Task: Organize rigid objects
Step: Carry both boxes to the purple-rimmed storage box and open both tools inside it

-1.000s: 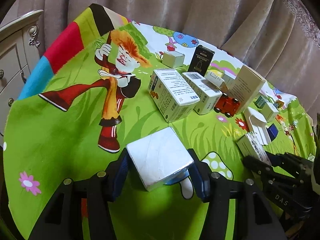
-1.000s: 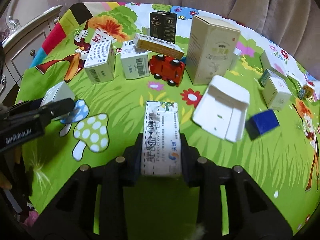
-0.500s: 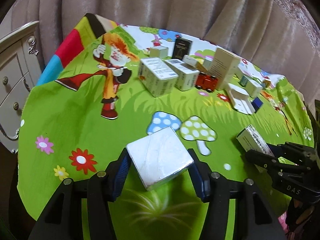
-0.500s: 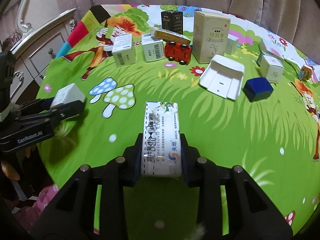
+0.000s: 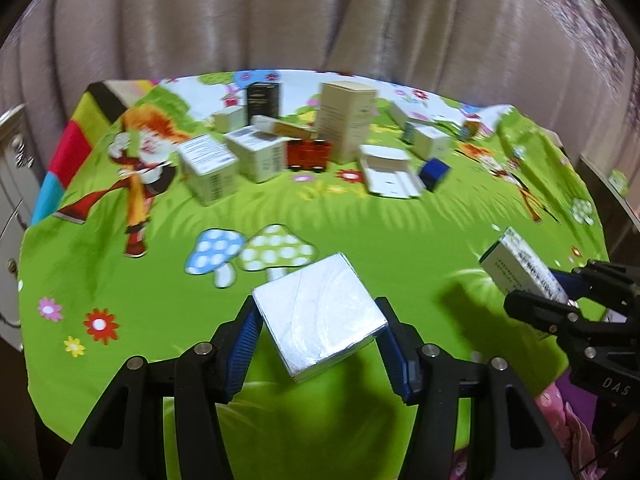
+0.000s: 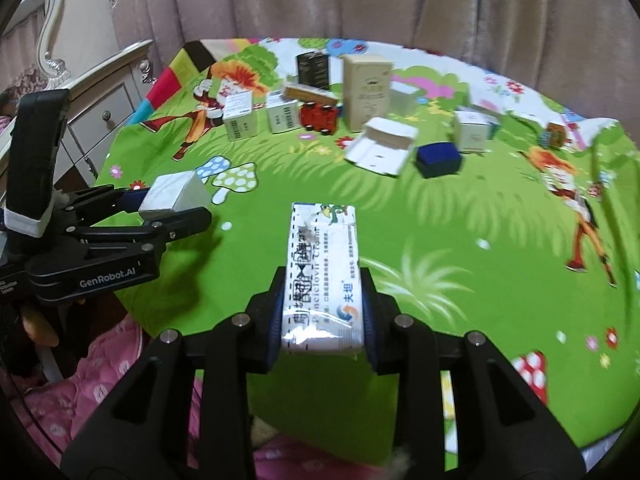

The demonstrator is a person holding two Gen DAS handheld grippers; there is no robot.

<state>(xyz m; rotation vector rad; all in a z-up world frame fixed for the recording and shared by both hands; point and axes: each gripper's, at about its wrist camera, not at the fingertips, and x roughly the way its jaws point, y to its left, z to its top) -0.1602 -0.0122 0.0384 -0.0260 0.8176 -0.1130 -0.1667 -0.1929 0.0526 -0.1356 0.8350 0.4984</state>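
Note:
My left gripper (image 5: 318,338) is shut on a silver-white square box (image 5: 318,314), held above the near edge of the green cartoon tablecloth (image 5: 384,232). It also shows in the right wrist view (image 6: 174,206) at the left, box (image 6: 176,196) in its jaws. My right gripper (image 6: 323,312) is shut on a long white printed medicine box (image 6: 323,268), held above the cloth's near edge. It shows in the left wrist view (image 5: 560,300) at the right, holding that box (image 5: 520,264).
At the far side stand several boxes: two white ones (image 6: 240,116), a black box (image 6: 313,66), a tall beige box (image 6: 366,90), a red toy car (image 6: 320,117), a white open tray (image 6: 382,146) and a dark blue box (image 6: 438,159). A dresser (image 6: 100,100) is left. Curtains hang behind.
Both grippers have pulled back from the objects toward the table's near edge, each still holding its box. The boxes on the cloth now look smaller and farther away.

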